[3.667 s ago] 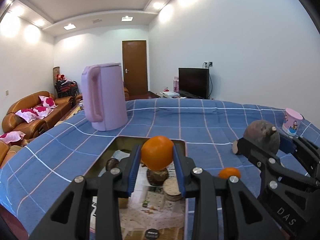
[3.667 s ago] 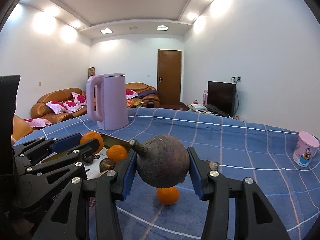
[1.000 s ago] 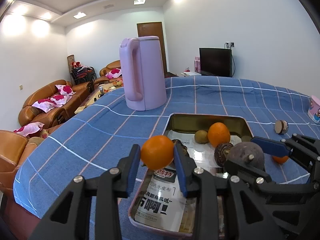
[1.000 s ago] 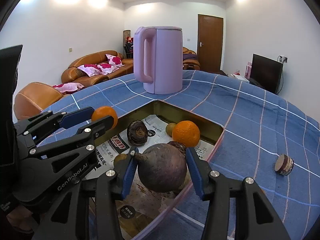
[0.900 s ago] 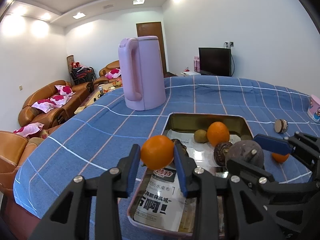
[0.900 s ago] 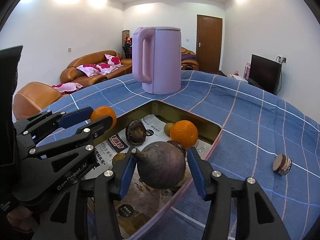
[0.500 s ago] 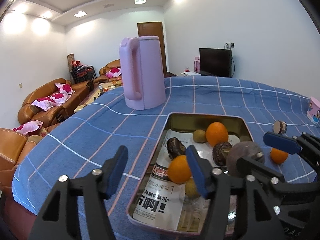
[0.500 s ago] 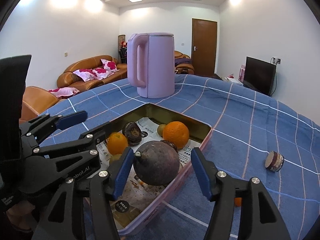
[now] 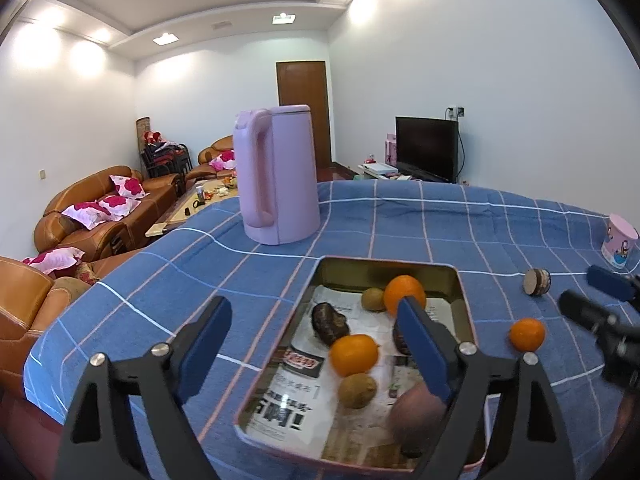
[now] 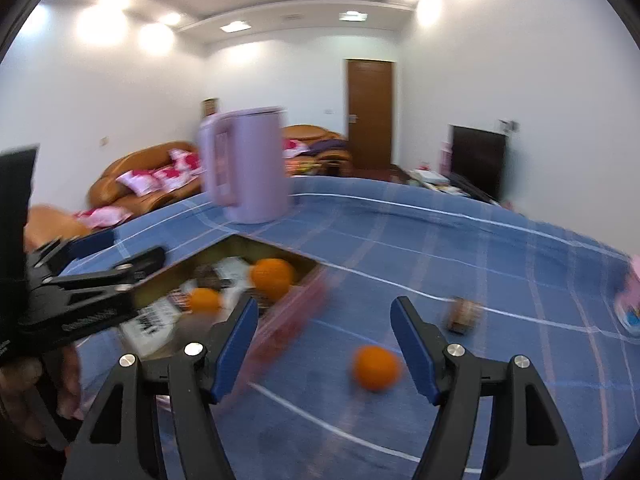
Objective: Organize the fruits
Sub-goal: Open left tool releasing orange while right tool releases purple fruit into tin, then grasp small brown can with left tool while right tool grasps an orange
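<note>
Now both grippers, left (image 9: 314, 336) and right (image 10: 322, 334), are gaping empty; released fruits lying in tray (image 9: 464, 300), one orange (image 10: 375, 367) remaining outside.

Left gripper (image 9: 316, 336) wide open, empty, over near end of metal tray (image 9: 464, 292) lined with newspaper (image 9: 288, 396). In tray: two oranges (image 9: 353, 355) (image 9: 404, 294), two kiwis (image 9: 357, 390) (image 9: 372, 299), dark wrinkled fruit (image 9: 329, 322), blurred purplish round fruit (image 9: 416, 414) at near right. Small orange (image 9: 527, 334) and cut brown piece (image 9: 537, 281) on blue checked cloth (image 9: 400, 220), right of tray. Right gripper (image 9: 600, 304) at right edge, open. Pink kettle (image 9: 276, 174) upright beyond tray; pink cup (image 9: 619, 242) far right.
</note>
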### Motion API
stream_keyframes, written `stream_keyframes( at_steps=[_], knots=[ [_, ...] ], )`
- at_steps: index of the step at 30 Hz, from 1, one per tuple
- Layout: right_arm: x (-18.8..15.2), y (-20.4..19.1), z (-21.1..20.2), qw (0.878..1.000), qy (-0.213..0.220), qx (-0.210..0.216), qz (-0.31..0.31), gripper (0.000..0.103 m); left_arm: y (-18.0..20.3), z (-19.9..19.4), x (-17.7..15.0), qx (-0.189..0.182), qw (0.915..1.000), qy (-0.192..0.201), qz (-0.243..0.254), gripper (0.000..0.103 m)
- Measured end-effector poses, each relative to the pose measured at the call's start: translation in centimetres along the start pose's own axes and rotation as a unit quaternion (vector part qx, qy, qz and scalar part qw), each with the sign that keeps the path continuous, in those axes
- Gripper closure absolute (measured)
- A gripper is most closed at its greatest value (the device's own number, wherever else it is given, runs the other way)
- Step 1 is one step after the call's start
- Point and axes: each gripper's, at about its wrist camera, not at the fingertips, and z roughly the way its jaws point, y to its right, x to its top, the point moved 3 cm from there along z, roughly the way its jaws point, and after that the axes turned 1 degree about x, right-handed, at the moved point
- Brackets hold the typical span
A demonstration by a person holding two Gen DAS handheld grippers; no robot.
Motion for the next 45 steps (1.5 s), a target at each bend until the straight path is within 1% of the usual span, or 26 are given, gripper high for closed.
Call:
stream_keyframes(
  at_steps=[3, 6, 8, 9, 10, 12, 15, 17, 20, 21, 22, 24, 26, 27, 29, 32, 37, 39, 42, 45],
  knots=[
    [-0.6, 3.2, 0.1, 0.999, -0.014, -0.039, 0.031, 0.033, 1.0, -0.1, 0.0, -0.008, 1.0, 0.0, 0.004, 0.016],
    [-1.0, 4.6, 1.1, 0.997, -0.035, -0.037, 0.054, 0.033, 2.2, -0.1, 0.1, -0.012, 0.9998, 0.0, 0.014, 0.016],
    [-1.2, 4.5, 2.1, 0.997, -0.047, -0.032, 0.047, 0.033, 2.9, -0.1, 0.1, -0.015, 0.9996, 0.001, 0.023, 0.015],
    [-1.3, 4.3, 2.8, 0.997, -0.058, -0.029, 0.042, 0.033, 3.2, -0.1, 0.1, -0.015, 0.9995, 0.002, 0.026, 0.013],
    [-1.4, 4.0, 3.4, 0.997, -0.068, -0.021, 0.039, 0.033, 3.4, -0.1, 0.2, -0.016, 0.9995, 0.003, 0.029, 0.012],
    [-1.4, 3.6, 4.3, 0.996, -0.08, -0.007, 0.034, 0.033, 3.8, 0.0, 0.2, -0.016, 0.9993, 0.002, 0.033, 0.011],
    [-1.4, 2.6, 5.6, 0.994, -0.106, -0.007, 0.015, 0.033, 4.3, 0.1, 0.3, -0.02, 0.9991, 0.0, 0.037, 0.011],
    [-1.5, 2.2, 6.5, 0.992, -0.122, 0.004, 0.012, 0.033, 4.7, 0.2, 0.4, -0.022, 0.9989, -0.001, 0.04, 0.011],
    [-1.9, 2.1, 7.7, 0.99, -0.144, -0.001, 0.006, 0.033, 5.1, 0.3, 0.6, -0.026, 0.9987, -0.002, 0.044, 0.011],
    [-2.1, 2.1, 8.0, 0.988, -0.153, -0.001, 0.005, 0.039, 5.3, 0.3, 0.7, -0.027, 0.9986, -0.003, 0.046, 0.011],
    [-2.4, 2.1, 8.4, 0.986, -0.164, 0.002, 0.005, 0.05, 5.4, 0.3, 0.7, -0.029, 0.9985, -0.004, 0.047, 0.011],
    [-2.6, 2.2, 8.8, 0.985, -0.173, 0.02, 0.016, 0.054, 5.7, 0.4, 0.9, -0.031, 0.9983, -0.005, 0.05, 0.011],
    [-2.4, 2.0, 8.5, 0.986, -0.167, 0.026, 0.015, 0.062, 6.1, 0.4, 1.0, -0.035, 0.998, -0.007, 0.053, 0.011],
    [-2.4, 1.9, 8.3, 0.986, -0.164, 0.028, 0.014, 0.069, 6.3, 0.5, 1.1, -0.037, 0.9978, -0.009, 0.053, 0.011],
    [-2.4, 1.8, 8.0, 0.986, -0.163, 0.026, 0.006, 0.07, 6.9, 0.6, 1.2, -0.045, 0.9973, -0.014, 0.056, 0.011],
    [-2.5, 2.4, 7.6, 0.987, -0.159, 0.033, 0.015, 0.07, 7.9, 0.7, 1.4, -0.058, 0.9963, -0.022, 0.06, 0.011],
    [-2.3, 4.4, 6.1, 0.99, -0.133, 0.024, 0.033, 0.07, 10.2, 1.1, 1.8, -0.075, 0.9942, -0.037, 0.067, 0.011],
    [-2.1, 5.5, 5.6, 0.991, -0.125, 0.013, 0.038, 0.07, 11.4, 1.2, 2.1, -0.083, 0.9932, -0.04, 0.071, 0.011],
    [-1.9, 7.8, 5.1, 0.992, -0.114, -0.022, 0.043, 0.071, 13.3, 1.5, 2.4, -0.09, 0.9919, -0.044, 0.079, 0.011],
    [-1.7, 10.3, 4.4, 0.992, -0.097, -0.064, 0.05, 0.071, 15.4, 2.4, 2.7, -0.1, 0.9901, -0.055, 0.082, 0.011]
  ],
)
